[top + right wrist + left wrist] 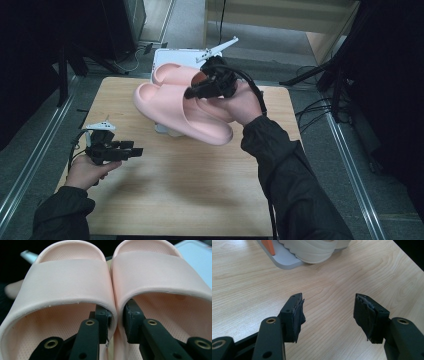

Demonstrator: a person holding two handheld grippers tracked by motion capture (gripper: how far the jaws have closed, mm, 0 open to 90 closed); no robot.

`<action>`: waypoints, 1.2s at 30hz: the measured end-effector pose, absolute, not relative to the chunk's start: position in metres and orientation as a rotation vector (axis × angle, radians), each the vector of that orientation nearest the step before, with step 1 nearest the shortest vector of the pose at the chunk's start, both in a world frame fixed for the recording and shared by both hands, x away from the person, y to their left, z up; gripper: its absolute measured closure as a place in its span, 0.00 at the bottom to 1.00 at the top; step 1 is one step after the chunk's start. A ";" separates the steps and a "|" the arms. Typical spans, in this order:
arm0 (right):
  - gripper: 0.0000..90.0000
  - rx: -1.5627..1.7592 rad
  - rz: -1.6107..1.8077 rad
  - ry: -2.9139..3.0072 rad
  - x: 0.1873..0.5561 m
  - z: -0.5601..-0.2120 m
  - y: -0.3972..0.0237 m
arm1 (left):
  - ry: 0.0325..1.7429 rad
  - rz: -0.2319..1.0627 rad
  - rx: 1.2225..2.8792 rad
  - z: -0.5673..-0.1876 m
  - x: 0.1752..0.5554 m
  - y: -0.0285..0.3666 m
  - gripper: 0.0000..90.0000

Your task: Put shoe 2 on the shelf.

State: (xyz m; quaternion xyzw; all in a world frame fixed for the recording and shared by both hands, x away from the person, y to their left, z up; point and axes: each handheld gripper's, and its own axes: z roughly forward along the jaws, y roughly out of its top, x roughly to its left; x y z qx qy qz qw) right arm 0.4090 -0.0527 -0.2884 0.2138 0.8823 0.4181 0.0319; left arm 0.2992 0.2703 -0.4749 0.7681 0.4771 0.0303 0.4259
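A: Right gripper point(116, 322) pinches the two pink slippers point(180, 102) together, one jaw inside each, clamped on the inner walls that touch. The pair hangs above the table point(190, 185), over the white stand point(167, 55) at the far edge.

B: Long axis?

A: Runs from far-left to near-right, toes toward the near side.

B: Left gripper point(131, 150)?

A: Wide open, empty, low at the table's left, well apart from the pair. Right hand has them. No brand or writing legible anywhere.
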 end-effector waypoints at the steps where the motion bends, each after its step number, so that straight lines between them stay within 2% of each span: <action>1: 0.85 0.688 1.281 2.700 0.412 -0.287 -0.052 | 1.190 0.076 1.921 -0.475 0.299 0.270 0.45; 8: 0.85 0.971 1.246 2.573 0.454 -0.291 -0.051 | 1.165 0.069 1.958 -0.477 0.302 0.261 0.45; 16: 0.85 1.248 1.064 2.413 0.492 -0.306 -0.026 | 1.142 0.050 1.986 -0.478 0.305 0.254 0.46; 27: 0.85 1.536 0.962 2.146 0.523 -0.322 0.014 | 1.130 0.039 1.975 -0.477 0.306 0.254 0.46; 36: 0.85 1.644 0.953 1.970 0.535 -0.326 0.032 | 1.098 0.003 2.017 -0.478 0.307 0.242 0.47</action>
